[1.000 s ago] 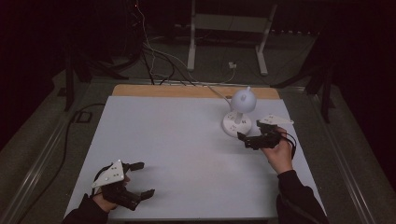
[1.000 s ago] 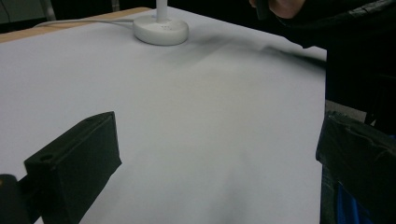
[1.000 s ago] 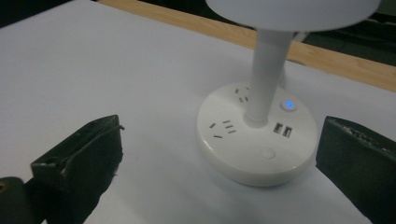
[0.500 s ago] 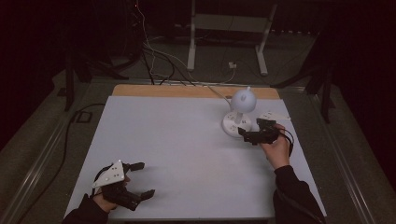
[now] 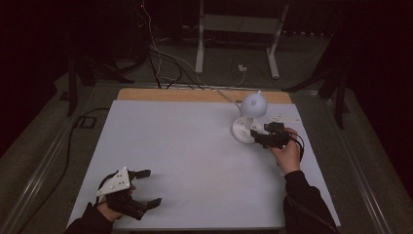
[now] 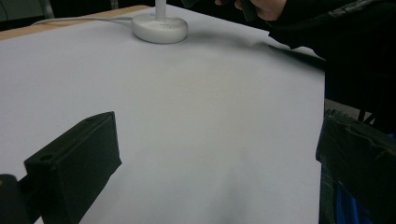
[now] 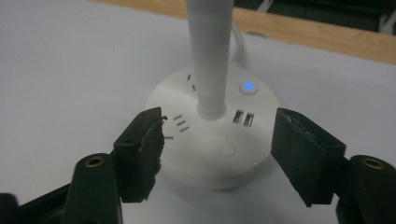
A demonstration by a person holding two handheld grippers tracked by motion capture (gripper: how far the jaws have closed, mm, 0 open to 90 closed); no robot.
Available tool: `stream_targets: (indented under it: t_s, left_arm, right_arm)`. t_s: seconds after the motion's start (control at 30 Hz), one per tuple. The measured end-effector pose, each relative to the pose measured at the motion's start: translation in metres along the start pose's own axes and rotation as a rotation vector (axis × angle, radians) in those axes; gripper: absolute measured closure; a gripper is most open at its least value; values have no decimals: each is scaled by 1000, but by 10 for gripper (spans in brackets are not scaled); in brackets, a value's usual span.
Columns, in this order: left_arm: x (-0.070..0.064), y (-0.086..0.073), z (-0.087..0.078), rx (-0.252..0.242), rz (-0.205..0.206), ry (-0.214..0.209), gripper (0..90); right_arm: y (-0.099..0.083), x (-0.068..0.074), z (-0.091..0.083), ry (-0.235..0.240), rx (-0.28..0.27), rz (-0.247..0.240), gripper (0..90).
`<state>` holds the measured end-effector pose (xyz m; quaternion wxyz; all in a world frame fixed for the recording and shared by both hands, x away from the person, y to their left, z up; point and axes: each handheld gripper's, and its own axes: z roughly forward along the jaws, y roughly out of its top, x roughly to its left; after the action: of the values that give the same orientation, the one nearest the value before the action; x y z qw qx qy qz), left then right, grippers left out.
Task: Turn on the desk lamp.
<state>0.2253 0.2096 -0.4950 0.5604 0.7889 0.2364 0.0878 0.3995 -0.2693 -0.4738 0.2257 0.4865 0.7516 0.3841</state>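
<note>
Lamp: a white lamp (image 5: 248, 119) stands at the far right of the tabletop (image 5: 195, 161), near its wooden far edge (image 5: 160, 95).
Base: the round base (image 7: 212, 140) carries a lit blue button (image 7: 248, 87), a plain round button (image 7: 227, 150), two small ports (image 7: 243, 118) and slot sockets (image 7: 181, 122).
Stem: the white stem (image 7: 211, 56) rises from the middle of the base; in the right gripper view it is cut off at the top, so the head is out of frame there.
Head: in the high view the round head (image 5: 253, 104) hides much of the stem and the back of the base.
Cord: a white cord (image 5: 219, 92) runs from the lamp over the far edge to the floor, where it is hard to follow in the dark.
Right claw: the right claw (image 7: 219, 156) is spread wide, a jaw at either side of the base's near rim; whether either jaw touches the base cannot be told.
Left claw: the left claw (image 5: 146, 187) rests at the near left corner, well apart from the lamp, jaws wide with nothing between them.
Left gripper view: its right jaw is partly cut off by the frame edge; the lamp base (image 6: 160, 27) shows far off, the stem cut off above.
Surroundings: the floor and stands beyond the tabletop are too dark to make out.
</note>
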Motion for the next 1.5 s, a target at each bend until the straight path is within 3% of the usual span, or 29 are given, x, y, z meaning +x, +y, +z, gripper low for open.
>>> stream_targets:
  t_s: [0.03, 0.1, 0.13, 0.23, 0.37, 0.43, 0.53, 0.73, 0.97, 1.5]
  left_arm:
    - [0, 0, 0, 1, 1, 0, 2]
    - [0, 0, 0, -1, -2, 0, 2]
    - [0, 0, 0, 0, -2, 0, 2]
    - [0, 0, 0, 1, -2, -2, 2]
    - [0, 0, 0, 0, -6, -2, 2]
    - [0, 0, 0, -1, -6, -2, 2]
    - [0, 0, 0, 0, -7, -2, 2]
    - [1, 0, 0, -1, -11, -3, 2]
    - [1, 0, 0, 0, -12, -4, 2]
    - [0, 0, 0, 0, -10, -3, 2]
  right_arm:
    - [0, 1, 0, -9, 7, -6, 351]
    - [1, 3, 1, -18, 30, -16, 594]
    - [1, 3, 1, -18, 30, -16, 594]
    - [0, 4, 3, -57, 48, -33, 820]
    - [-1, 5, 4, -93, 29, -28, 846]
    - [-3, 8, 7, -116, 27, -52, 862]
    - [-4, 11, 13, -123, 43, -72, 865]
    - [-6, 11, 22, -125, 59, -61, 865]
    - [-10, 6, 28, -156, 48, -32, 866]
    - [-13, 8, 32, -165, 31, -20, 865]
